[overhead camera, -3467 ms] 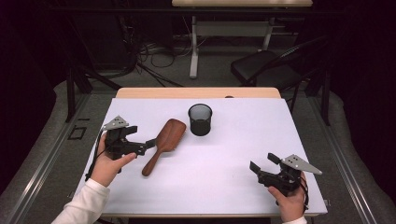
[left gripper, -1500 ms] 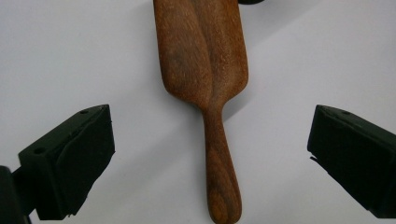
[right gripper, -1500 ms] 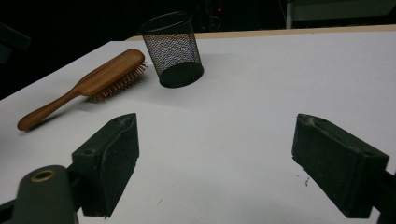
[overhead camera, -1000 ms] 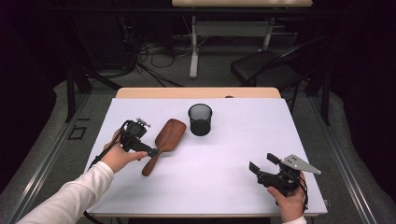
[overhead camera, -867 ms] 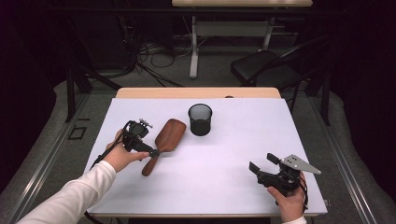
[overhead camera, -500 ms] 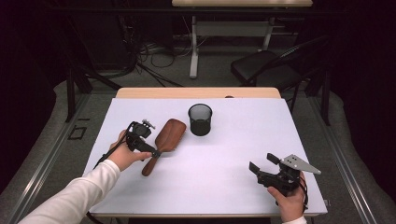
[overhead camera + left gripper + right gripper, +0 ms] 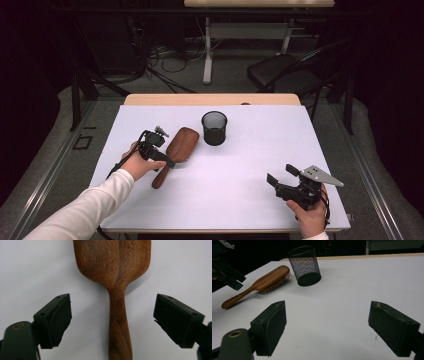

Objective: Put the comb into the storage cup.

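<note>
A wooden hairbrush (image 7: 181,145) lies bristles down on the white table (image 7: 250,165), its handle pointing to the near left. My left gripper (image 7: 167,162) points down over that handle. In the left gripper view the handle (image 7: 119,322) runs up between the two pads (image 7: 58,320), which stand clear of it on both sides. These jaws have just been closing a little, and the left gripper (image 7: 112,315) is still open. My right gripper (image 7: 280,174) rests open near the table's front right, with nothing between its pads (image 7: 272,325). From there the hairbrush (image 7: 265,278) lies far left.
A black mesh cup (image 7: 214,128) stands upright just right of the brush head, and the same cup (image 7: 304,265) is seen beyond my right jaws. A wooden table edge (image 7: 210,99) runs along the back. Past it are a chair (image 7: 285,75) and floor cables.
The left hand has come in from the table's left side and turned its gripper down over the brush handle, then edged slightly closer. The right gripper has not moved.
</note>
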